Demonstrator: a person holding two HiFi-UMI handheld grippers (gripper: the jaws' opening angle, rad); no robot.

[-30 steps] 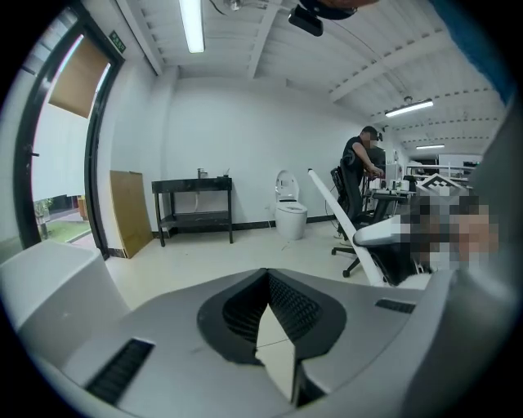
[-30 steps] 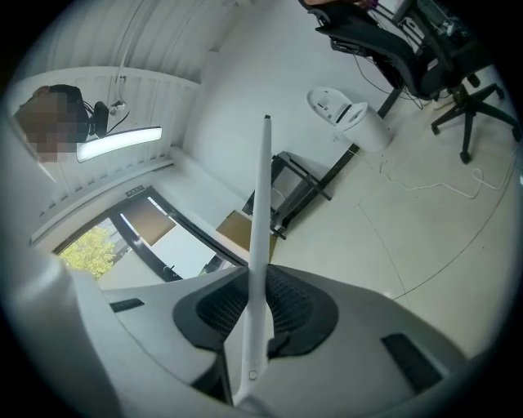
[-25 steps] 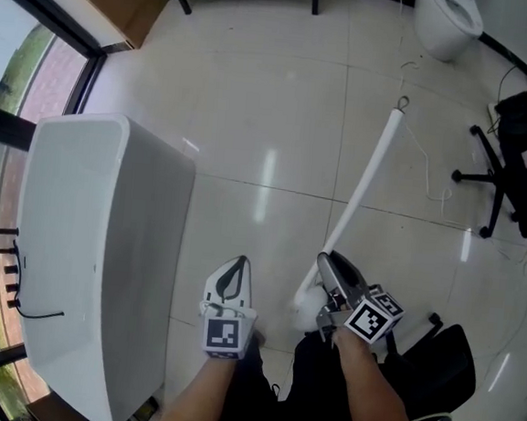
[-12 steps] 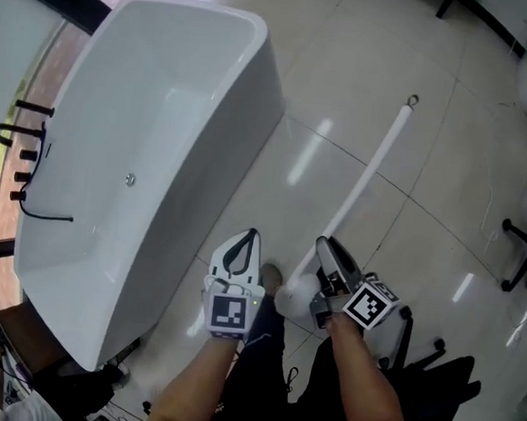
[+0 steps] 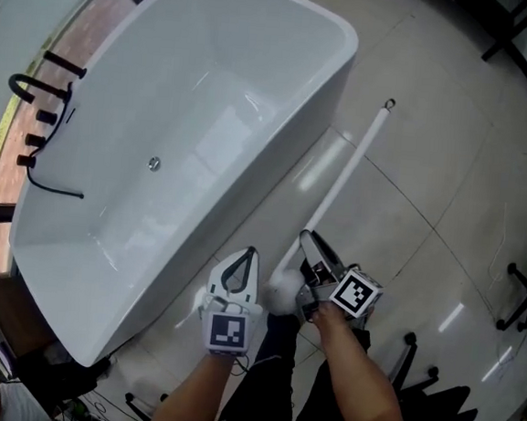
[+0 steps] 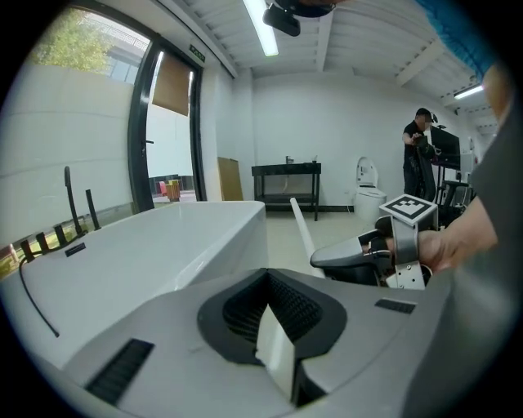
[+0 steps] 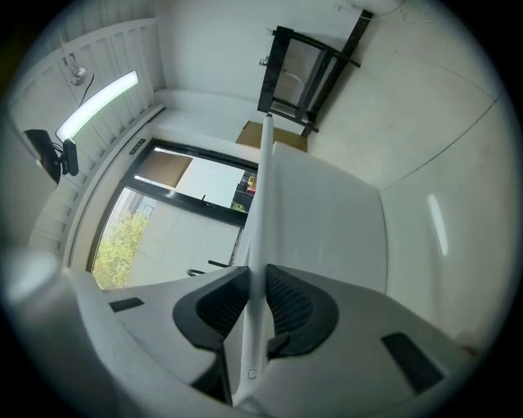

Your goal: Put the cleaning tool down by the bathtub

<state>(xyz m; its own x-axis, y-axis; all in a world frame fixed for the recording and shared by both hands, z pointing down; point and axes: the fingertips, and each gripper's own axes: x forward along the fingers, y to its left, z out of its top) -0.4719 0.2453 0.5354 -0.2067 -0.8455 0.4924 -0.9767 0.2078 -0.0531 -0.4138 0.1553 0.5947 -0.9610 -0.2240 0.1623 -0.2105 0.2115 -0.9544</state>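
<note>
While the right claw [image 7: 255,282] grips it, the cleaning tool [image 5: 345,171] is not yet down.

- Right claw: jaws narrowly apart, pads pressed on either side of the tool's thin white handle, close to its head end. Firm hold, going by the right gripper view.
- Left claw [image 6: 270,318]: jaws closed together, nothing between them. It hangs just beside the right one, at its 9 o'clock in the head view.
- Tool: the long handle runs from the right claw toward 1 o'clock, parallel to the bathtub's [image 5: 201,89] outer wall and near it. The pale head sits at the near end, between the two claws. I cannot tell whether the far, hooked tip touches the floor [image 5: 411,200].
- Bathtub: fills the head view from 9 to 12 o'clock. Empty, with dark taps at its far rim.

Progress, as I judge it: the carry to the tub looks done and the tool is already lined up alongside it. Left to do: lower the tool to the floor beside the tub wall, open the right claw, draw clear.
</note>
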